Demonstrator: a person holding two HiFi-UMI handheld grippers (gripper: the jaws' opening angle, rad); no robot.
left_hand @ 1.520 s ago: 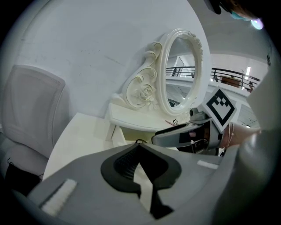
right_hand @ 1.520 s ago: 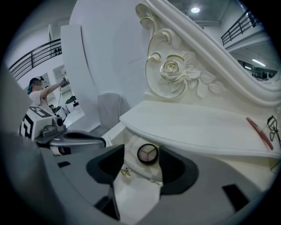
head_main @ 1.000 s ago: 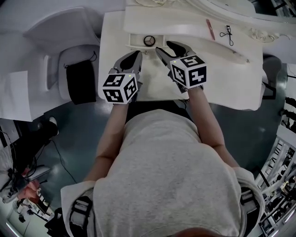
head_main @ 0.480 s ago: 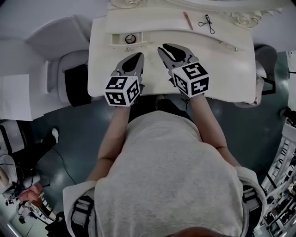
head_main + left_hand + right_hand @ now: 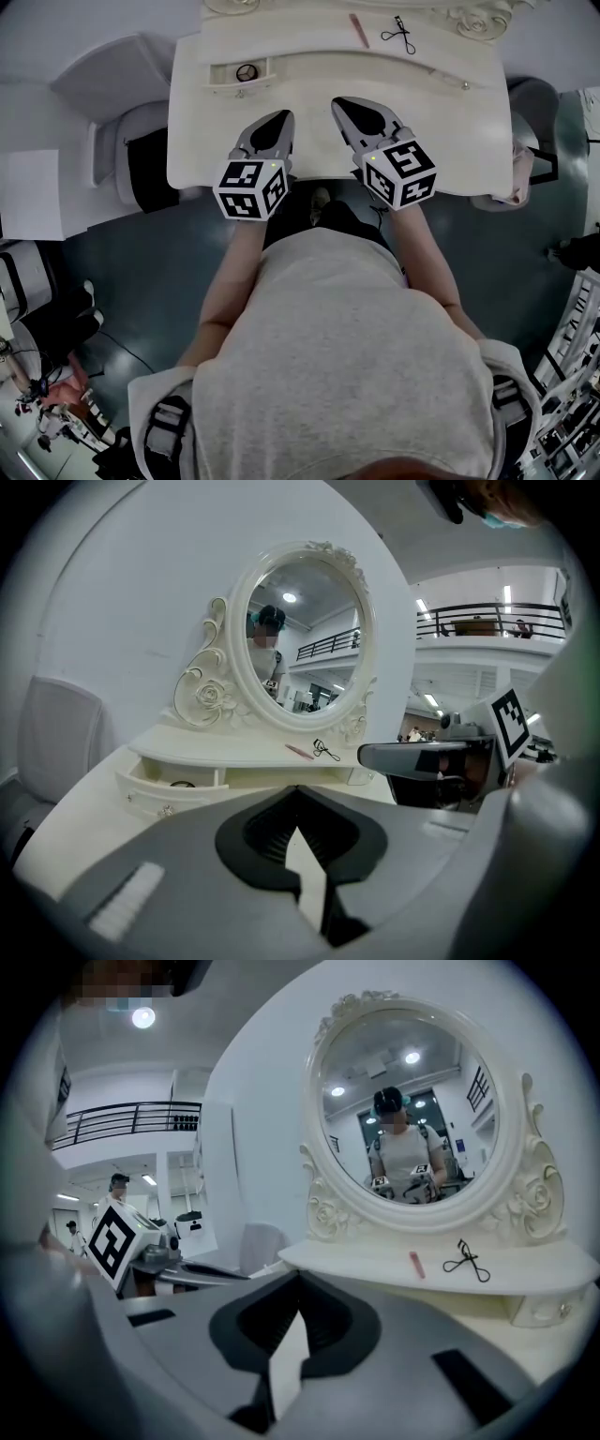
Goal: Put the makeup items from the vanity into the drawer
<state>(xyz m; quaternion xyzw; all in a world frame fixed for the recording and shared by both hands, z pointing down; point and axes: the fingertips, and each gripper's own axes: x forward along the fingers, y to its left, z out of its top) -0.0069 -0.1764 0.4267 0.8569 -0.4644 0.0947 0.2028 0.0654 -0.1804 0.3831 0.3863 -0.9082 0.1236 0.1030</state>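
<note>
The white vanity (image 5: 441,141) has a small drawer (image 5: 225,77) open at its back left, with a round compact (image 5: 247,72) inside. A pink stick (image 5: 359,30) and a black eyelash curler (image 5: 398,33) lie on the raised shelf below the mirror (image 5: 417,1119). Both hang over the front half of the tabletop, well short of the drawer and shelf. My left gripper (image 5: 284,116) is shut and empty. My right gripper (image 5: 339,101) has just been closing and now stands shut, with nothing between its jaws. The drawer (image 5: 155,780), stick (image 5: 416,1264) and curler (image 5: 466,1260) lie ahead.
A white chair (image 5: 122,122) with a dark bag (image 5: 159,167) stands left of the vanity. A small knob (image 5: 466,85) sits at the table's back right. Another seat (image 5: 534,103) is at the right edge. The person's legs are against the vanity's front edge.
Both grippers have drawn back from the open drawer toward the table's front edge. The right gripper's jaws, wide open a second ago, have closed on nothing.
</note>
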